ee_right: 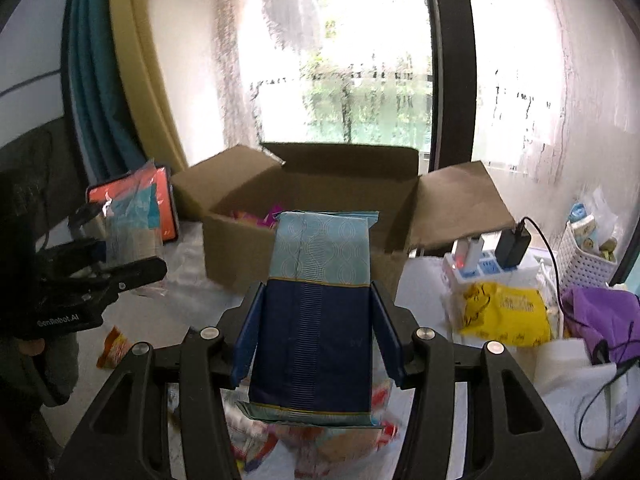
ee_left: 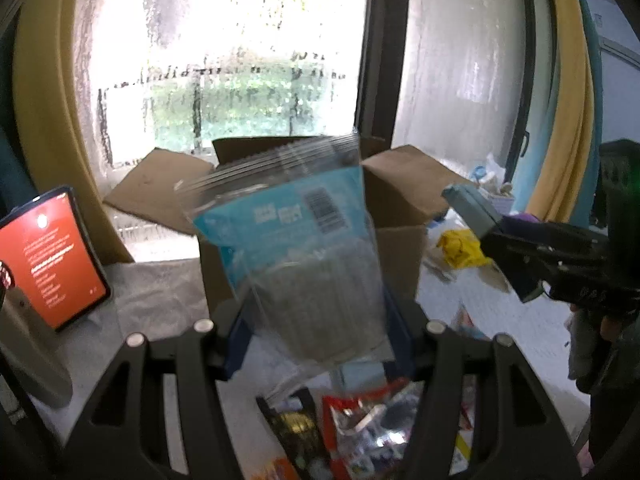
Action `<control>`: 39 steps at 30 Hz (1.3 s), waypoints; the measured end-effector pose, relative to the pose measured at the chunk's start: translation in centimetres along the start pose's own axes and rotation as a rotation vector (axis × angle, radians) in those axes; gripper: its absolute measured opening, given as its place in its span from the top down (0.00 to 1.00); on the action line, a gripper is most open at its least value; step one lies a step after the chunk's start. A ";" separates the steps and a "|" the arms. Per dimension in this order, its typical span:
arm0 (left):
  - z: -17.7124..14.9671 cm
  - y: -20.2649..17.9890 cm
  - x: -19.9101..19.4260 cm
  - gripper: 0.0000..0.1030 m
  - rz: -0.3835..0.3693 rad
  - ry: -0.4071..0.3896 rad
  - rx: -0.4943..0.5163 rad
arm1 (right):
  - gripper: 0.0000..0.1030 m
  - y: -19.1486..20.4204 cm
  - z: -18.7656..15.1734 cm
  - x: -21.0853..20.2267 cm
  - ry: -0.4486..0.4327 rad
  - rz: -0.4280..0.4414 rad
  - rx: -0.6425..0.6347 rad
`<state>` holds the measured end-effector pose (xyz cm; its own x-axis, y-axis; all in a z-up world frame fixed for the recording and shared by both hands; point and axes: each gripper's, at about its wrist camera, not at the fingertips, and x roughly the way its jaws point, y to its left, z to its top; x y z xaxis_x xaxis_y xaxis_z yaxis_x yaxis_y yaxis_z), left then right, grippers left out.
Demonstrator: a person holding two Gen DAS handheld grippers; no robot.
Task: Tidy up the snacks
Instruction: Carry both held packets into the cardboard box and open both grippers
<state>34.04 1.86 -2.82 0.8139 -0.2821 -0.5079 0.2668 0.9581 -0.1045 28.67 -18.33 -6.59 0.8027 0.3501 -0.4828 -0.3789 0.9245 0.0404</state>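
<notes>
Left hand-held gripper (ee_left: 320,332): pinching a clear zip bag (ee_left: 296,248), blue label, grey contents.
Right hand-held gripper (ee_right: 316,340): pinching a navy-and-teal packet (ee_right: 320,300), upright.

Bright fogged window (ee_right: 340,80), dark frame (ee_right: 448,60); mustard and teal curtains (ee_right: 120,80), white-covered table (ee_left: 160,288)

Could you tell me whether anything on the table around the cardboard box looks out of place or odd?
One small orange snack packet lies alone on the white tablecloth, left of the cardboard box and apart from the pile. Nothing looks spilled or damaged.
</notes>
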 end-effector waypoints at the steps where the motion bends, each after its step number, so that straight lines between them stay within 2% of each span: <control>1: 0.5 0.2 0.5 0.43 -0.005 0.002 0.000 | 0.47 -0.2 0.4 0.4 -0.004 0.001 0.007; 6: 2.0 1.2 2.9 0.43 -0.024 0.017 -0.005 | 0.47 -1.2 2.1 2.1 -0.018 -0.002 0.027; 14: 4.0 2.9 6.3 0.41 -0.014 0.042 -0.002 | 0.47 -2.6 4.4 5.0 -0.025 -0.007 0.034; 20: 5.6 5.0 9.4 0.41 -0.045 0.088 -0.062 | 0.47 -4.1 6.0 7.7 -0.020 0.014 0.073; 23: 6.6 5.7 10.7 0.41 -0.035 0.095 -0.076 | 0.47 -4.7 6.8 9.1 -0.018 0.022 0.089; 32: 8.6 8.3 15.9 0.41 0.003 0.229 -0.144 | 0.47 -6.0 8.8 12.8 -0.014 0.017 0.109; 36: 9.0 8.6 18.0 0.40 -0.019 0.304 -0.144 | 0.47 -6.7 9.3 14.8 0.011 0.005 0.122; 39: 9.3 8.8 18.9 0.36 -0.018 0.310 -0.160 | 0.47 -7.2 9.6 16.2 0.038 -0.004 0.140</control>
<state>56.57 4.50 -5.38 0.6079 -0.2936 -0.7377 0.1751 0.9558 -0.2360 48.85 -17.91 -6.33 0.7849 0.3427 -0.5162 -0.3057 0.9389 0.1583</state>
